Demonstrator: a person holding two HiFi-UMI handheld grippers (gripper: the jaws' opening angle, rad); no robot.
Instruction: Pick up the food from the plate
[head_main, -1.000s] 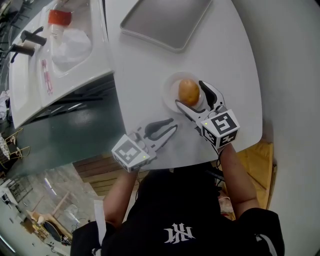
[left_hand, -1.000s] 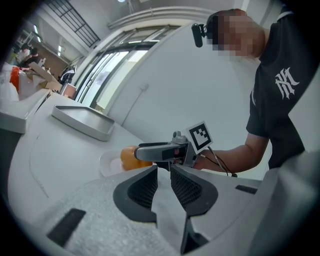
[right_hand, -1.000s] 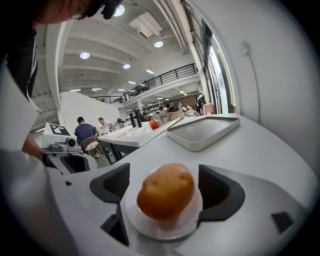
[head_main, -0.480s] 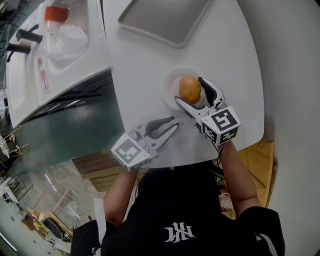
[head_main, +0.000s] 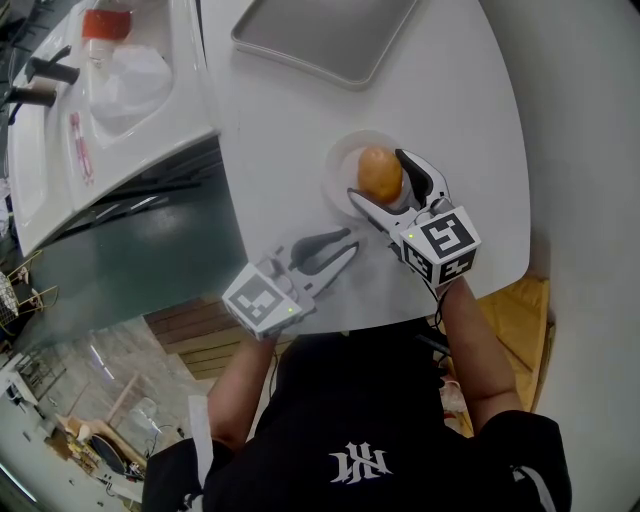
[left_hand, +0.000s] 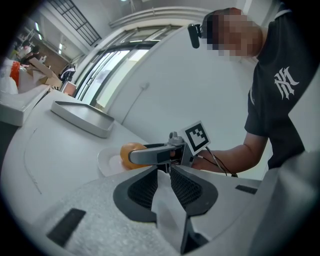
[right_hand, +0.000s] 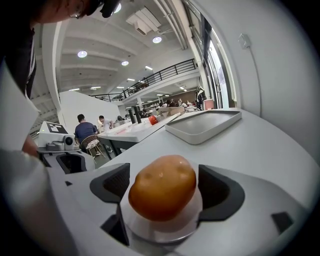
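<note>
R gripper (head_main: 377, 177) has crept fwd vs a sec ago: its jaws, spread wide, now sit either side of the food (right_hand: 162, 194), which is on the plate (head_main: 338, 165), not yet squeezed. Looks ready to close & lift. L gripper (head_main: 350, 243) rests on the table (head_main: 300, 120), jaws together, nothing btwn them.

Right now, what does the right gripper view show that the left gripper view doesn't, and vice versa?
Only the right gripper view: the right tool with jaws open either side of the food, and seated people far off. Only the left gripper view: the left tool with jaws together on nothing, the marker cube, the person's black shirt. Both: the food on its plate, the grey tray, the white table.
</note>
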